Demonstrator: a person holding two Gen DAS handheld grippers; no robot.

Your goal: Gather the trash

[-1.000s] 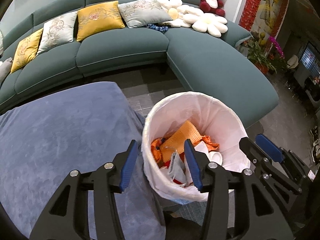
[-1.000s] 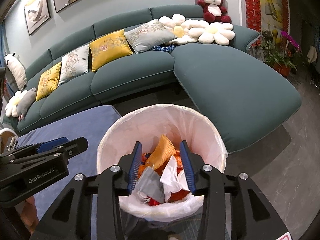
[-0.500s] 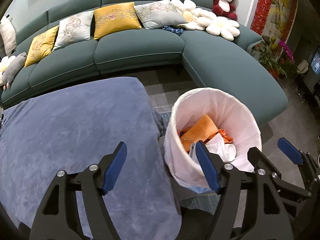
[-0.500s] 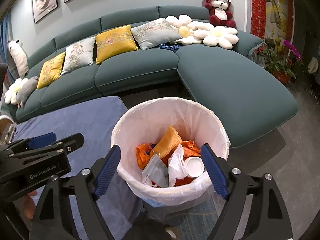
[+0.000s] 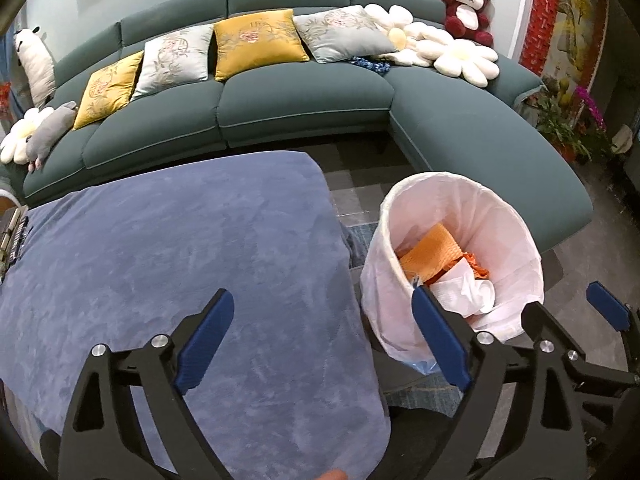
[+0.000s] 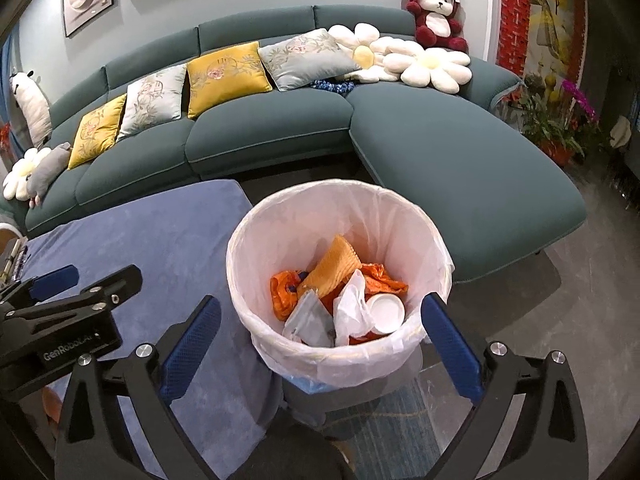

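We held our left gripper (image 5: pixel 320 336) with its jaws spread wide and nothing between them, above the blue velvet cloth (image 5: pixel 160 272) that covered the table. Its left finger sat over the cloth, while its right finger reached in front of the near rim of the trash bin (image 5: pixel 516 216), which stood just right of the table edge and ahead of that finger. Inside the bin's white liner we saw an orange mesh piece (image 5: pixel 430 250) and crumpled white paper (image 5: pixel 460 286). Further right in that view, the dark frame and blue pad of our right gripper (image 5: pixel 604 312) showed beside the bin.

From our right wrist camera, our left gripper (image 6: pixel 52 284) lay low at the left, over the cloth (image 6: pixel 168 232), and from this side we could not tell its opening. Our right gripper (image 6: pixel 320 344) was also spread wide and empty, its two blue fingers (image 6: pixel 190 346) flanking the near side of the bin (image 6: pixel 256 220), which stood directly ahead between them. The bin held the orange mesh piece (image 6: pixel 334 266), an orange wrapper (image 6: pixel 282 292), a grey packet (image 6: pixel 310 322), crumpled white paper (image 6: pixel 352 308) and a white lid (image 6: pixel 385 311), all piled low inside the liner.

Beyond both grippers a teal sofa (image 6: pixel 460 148) curved across the back, with yellow and grey cushions and a red plush bear (image 6: pixel 436 16) at its right end
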